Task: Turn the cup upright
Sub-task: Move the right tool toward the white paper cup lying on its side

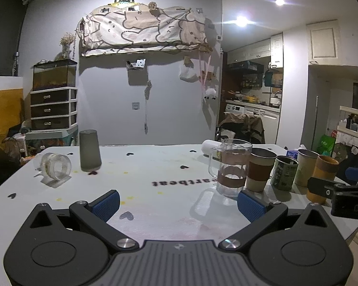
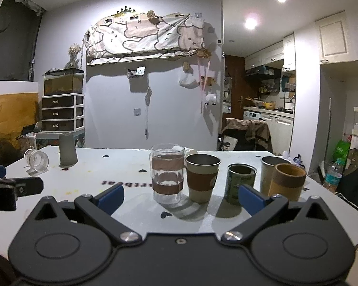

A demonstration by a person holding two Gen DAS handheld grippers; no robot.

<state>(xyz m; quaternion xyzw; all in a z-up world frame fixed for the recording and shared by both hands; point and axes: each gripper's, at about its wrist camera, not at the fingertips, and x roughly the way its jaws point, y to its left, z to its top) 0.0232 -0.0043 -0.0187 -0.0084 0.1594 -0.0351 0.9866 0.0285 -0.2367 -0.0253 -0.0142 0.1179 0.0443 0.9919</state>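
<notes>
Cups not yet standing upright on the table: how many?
2. A clear ribbed cup lies on its side at the table's far left; a grey cup stands upside down just right of it. The five at right stand upright.

Table (image 1: 169,164): smooth, semi-gloss white top, printed hearts, faint stains. Tipped cup (image 1: 56,166): clear ribbed glass. Inverted tumbler (image 1: 90,149): matt grey, opaque. Glass mug (image 2: 167,172): transparent, glossy. Sleeved cup (image 2: 202,177): matt beige body, brown band, dull metallic interior. Green can (image 2: 240,183): printed label, metal rim. Orange cup (image 2: 287,181): matt, brown band. Left gripper (image 1: 179,202) and right gripper (image 2: 180,196): matt black plastic, ribbed blue pads (image 1: 106,203), bright metal screws.
</notes>
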